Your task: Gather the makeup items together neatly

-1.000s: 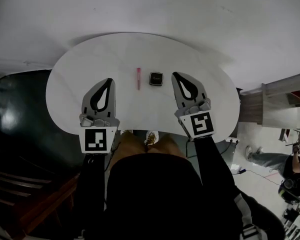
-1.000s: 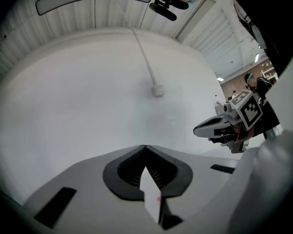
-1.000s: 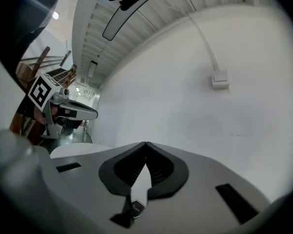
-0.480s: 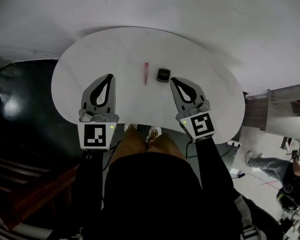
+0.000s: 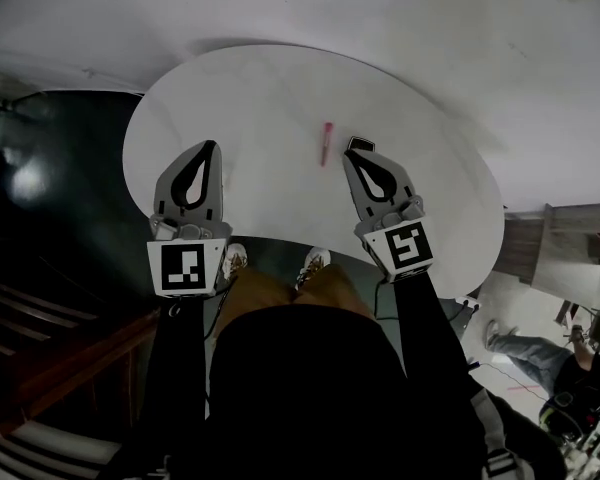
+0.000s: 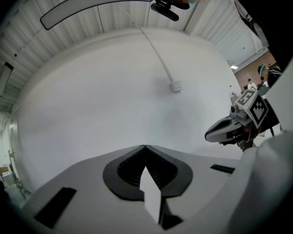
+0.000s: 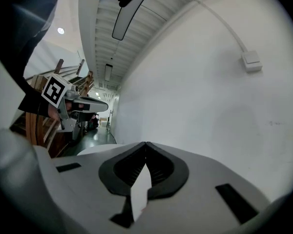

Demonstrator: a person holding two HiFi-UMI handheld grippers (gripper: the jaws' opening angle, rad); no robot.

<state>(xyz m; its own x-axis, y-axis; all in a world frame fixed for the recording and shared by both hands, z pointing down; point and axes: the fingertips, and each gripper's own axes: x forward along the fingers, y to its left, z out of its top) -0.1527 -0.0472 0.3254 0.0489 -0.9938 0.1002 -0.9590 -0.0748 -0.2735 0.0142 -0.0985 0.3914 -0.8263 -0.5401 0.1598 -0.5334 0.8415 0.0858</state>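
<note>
Both pairs of fingers closed, nothing held: left gripper (image 5: 212, 148), right gripper (image 5: 351, 154). Pink makeup stick (image 5: 326, 143) lies on the table (image 5: 260, 98) just left of the right fingertips. Black compact (image 5: 361, 144) sits just beyond them, partly hidden.

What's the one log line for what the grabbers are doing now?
left gripper: shut, empty | right gripper: shut, empty, near black case | pink stick: lying on table

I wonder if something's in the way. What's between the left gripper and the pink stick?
Nothing. In the head view, only bare white table lies between the left gripper and the pink makeup stick.
</note>
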